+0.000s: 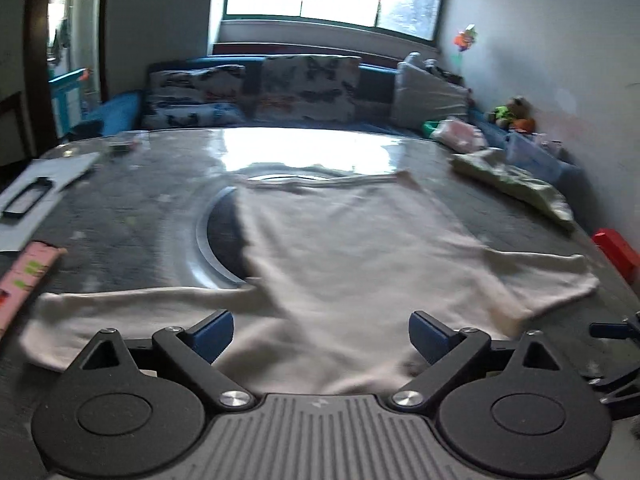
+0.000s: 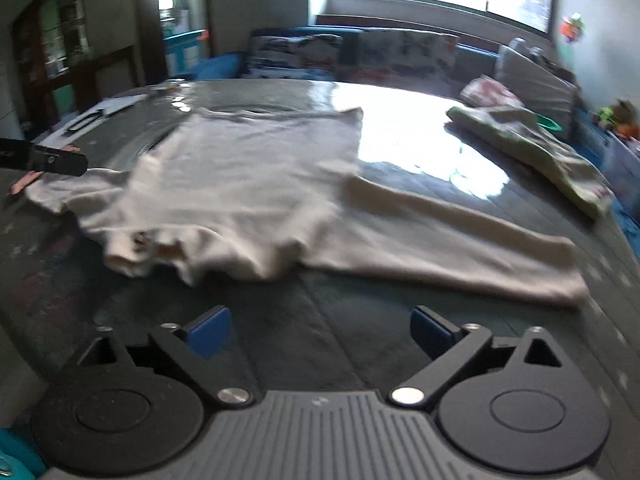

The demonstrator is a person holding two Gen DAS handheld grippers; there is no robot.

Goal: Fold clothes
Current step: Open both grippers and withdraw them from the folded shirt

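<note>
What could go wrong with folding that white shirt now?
The shirt is bunched and wrinkled near its collar, so a fold made now might come out lumpy. One sleeve stretches far toward the table edge; a pull could drag it off. Both claws, left and right, are open and holding nothing, and the pictures are blurry, so a quick grab might miss the cloth.

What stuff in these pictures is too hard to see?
- Left wrist view: the white shirt's near hem is hidden behind the left gripper.
- Right wrist view: the dark mark by the shirt's collar is too blurred to read.
- Both views: the green patterned cloth is blurred; its kind is unclear.
</note>
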